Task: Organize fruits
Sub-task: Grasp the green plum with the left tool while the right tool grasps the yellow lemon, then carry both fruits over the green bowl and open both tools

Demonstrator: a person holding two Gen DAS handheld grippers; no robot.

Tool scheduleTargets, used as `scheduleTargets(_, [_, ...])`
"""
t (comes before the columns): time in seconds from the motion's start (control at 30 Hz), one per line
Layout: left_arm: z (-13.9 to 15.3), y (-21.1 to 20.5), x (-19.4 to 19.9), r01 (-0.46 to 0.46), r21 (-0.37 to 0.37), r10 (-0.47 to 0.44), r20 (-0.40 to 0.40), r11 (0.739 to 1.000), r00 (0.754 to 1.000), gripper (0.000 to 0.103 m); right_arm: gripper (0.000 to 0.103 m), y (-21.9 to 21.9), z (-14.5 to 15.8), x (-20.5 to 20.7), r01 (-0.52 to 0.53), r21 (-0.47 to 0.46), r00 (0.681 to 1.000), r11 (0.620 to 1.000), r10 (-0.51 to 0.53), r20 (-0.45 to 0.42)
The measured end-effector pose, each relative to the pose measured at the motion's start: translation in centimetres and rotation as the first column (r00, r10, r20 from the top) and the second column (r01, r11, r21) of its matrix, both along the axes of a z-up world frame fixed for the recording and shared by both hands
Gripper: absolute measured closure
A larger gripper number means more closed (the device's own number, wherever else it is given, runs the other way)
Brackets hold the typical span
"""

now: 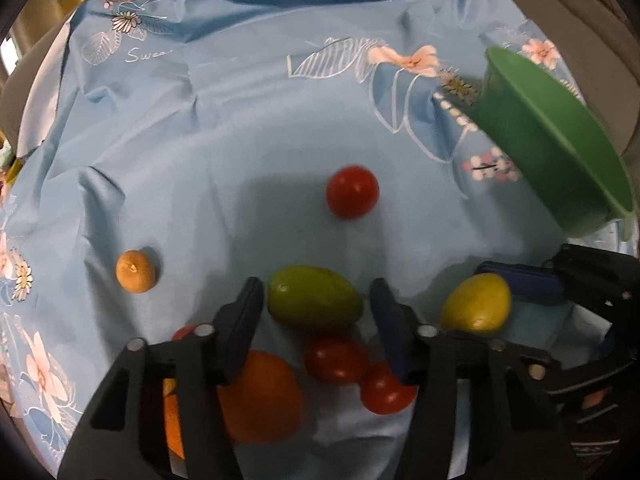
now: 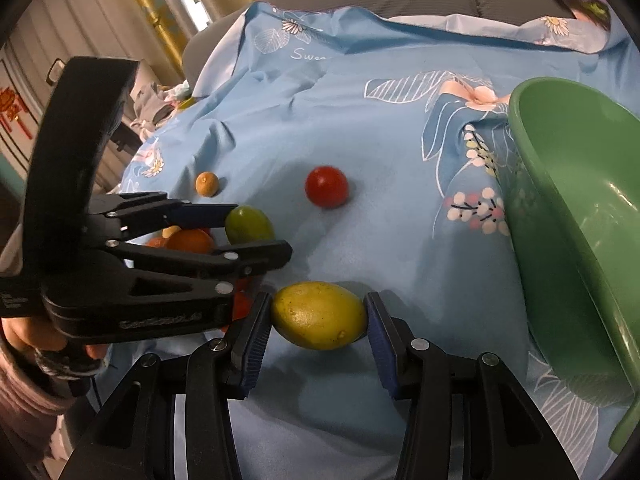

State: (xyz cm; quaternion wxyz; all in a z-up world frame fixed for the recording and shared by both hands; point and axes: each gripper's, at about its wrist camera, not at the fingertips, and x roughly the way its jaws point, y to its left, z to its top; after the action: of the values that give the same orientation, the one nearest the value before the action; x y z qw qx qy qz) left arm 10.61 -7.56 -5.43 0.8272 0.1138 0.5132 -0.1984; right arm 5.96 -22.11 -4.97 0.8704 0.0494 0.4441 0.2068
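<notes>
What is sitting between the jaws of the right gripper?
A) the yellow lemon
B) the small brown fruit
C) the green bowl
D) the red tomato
A: in the right wrist view, the yellow lemon lies on the blue cloth between the jaws of the right gripper, with the blue pads at its two ends.

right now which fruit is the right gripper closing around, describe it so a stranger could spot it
Start at the big green plastic bowl at the right of the blue floral cloth. Just left of its near rim, a yellow egg-shaped lemon lies between the blue pads of the right gripper. It is the only yellow fruit; the similar oval one by the left gripper is green.
</notes>
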Motion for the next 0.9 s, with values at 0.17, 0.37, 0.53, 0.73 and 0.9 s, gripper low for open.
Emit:
scheduleTargets(0.17, [-0.2, 0.3, -0.1, -0.002, 0.004, 0.002, 0.011, 1.0, 1.0, 0.057, 0.055, -0.2, 0.1, 0.1, 0.004, 0.011, 1.0, 1.0, -0.004, 0.008])
scheduleTargets(0.37, [0.7, 0.9, 0.0, -0.029, -0.066, 0.03, 0.005, 0.997, 1.0, 0.058, 0.055, -0.5, 0.4, -0.2, 0.013, 0.024, 1.0, 1.0, -0.013, 0.012])
scheduleTargets(0.53, [3.0, 1.0, -1.0, -0.035, -0.102, 0.04, 0.046, 0.994, 0.998, 0.058, 0.055, -0.7, 1.4, -0.8, 0.009, 0.033, 0.999, 0.999, -0.01, 0.039])
scheduleTargets(0.73, [5.8, 1.6, -2.6, -0.047, -0.139, 0.06, 0.09, 0.989, 0.994, 0.058, 0.055, -0.9, 3.0, -1.7, 0.001, 0.051, 0.997, 0.999, -0.005, 0.08])
scheduleTargets(0.9, [7.9, 1.2, -3.5, -0.035, -0.156, 0.056, 0.132, 0.987, 0.99, 0.058, 0.055, -1.3, 5.0, -2.7, 0.005, 0.064, 0.991, 0.998, -0.013, 0.131])
